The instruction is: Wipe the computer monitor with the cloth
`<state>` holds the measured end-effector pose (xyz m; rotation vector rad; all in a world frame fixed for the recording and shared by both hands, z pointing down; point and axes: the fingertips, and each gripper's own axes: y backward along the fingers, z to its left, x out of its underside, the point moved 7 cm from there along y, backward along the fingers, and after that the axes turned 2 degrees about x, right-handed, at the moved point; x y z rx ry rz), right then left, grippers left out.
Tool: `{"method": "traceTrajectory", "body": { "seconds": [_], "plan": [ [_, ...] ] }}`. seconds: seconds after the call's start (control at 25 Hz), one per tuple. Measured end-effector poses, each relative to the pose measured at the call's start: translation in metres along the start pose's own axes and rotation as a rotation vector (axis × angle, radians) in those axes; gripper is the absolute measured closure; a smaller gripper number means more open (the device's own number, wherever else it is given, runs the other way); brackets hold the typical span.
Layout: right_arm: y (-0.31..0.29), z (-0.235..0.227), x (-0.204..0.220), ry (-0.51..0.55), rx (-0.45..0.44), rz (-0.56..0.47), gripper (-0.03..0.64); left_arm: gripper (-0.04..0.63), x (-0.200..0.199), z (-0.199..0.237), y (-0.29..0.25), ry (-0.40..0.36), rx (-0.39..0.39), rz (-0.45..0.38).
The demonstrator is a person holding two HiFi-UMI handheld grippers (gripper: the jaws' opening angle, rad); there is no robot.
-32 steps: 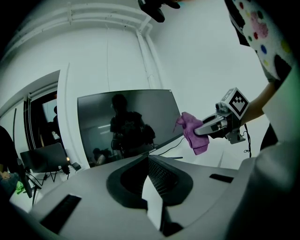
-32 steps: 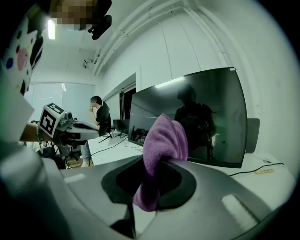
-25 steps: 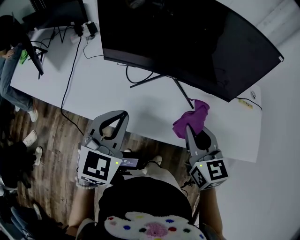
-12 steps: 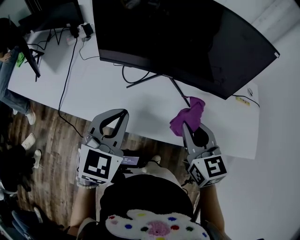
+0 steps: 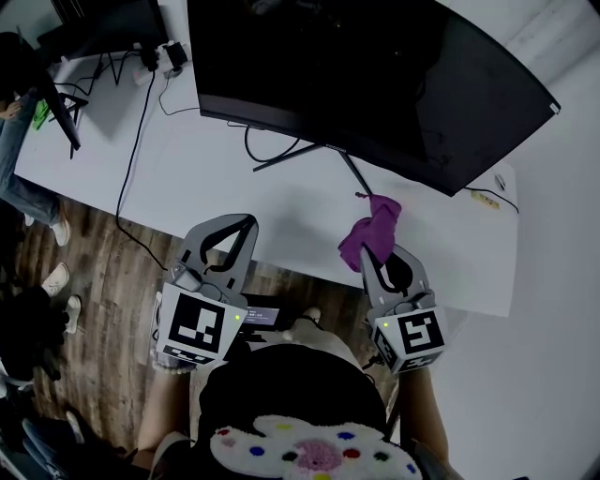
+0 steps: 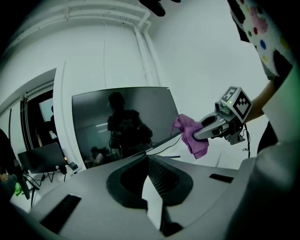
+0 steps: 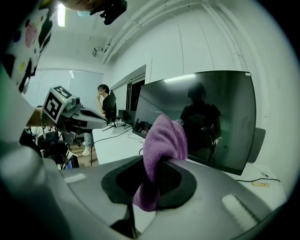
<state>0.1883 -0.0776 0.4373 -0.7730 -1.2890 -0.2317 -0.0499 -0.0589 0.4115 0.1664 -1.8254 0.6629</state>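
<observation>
Right fingers [image 7: 171, 183] clamped on purple cloth [image 7: 161, 140] near monitor [image 5: 375, 75]; left fingers [image 6: 160, 179] together, empty.

Monitor [image 5: 375, 84] on desk [image 5: 206, 178], cloth [image 5: 368, 232] before it, laptop [image 5: 108, 28] at its left

One monitor [image 5: 375, 75], one cloth [image 5: 367, 234] (purple)

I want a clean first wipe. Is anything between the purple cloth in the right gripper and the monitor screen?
Nothing visible does. The right gripper holds the purple fleecy cloth in open air before the wide black curved monitor.
</observation>
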Motion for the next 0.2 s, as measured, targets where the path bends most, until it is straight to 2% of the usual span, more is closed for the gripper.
{"method": "traceTrajectory", "body": {
  "seconds": [0.2],
  "plan": [
    [0.0011, 0.0013, 0.0028, -0.013, 0.009, 0.034, 0.549, 0.591, -0.0010, 0.0011, 0.0013, -0.002, 0.009, 0.003]
  ]
}}
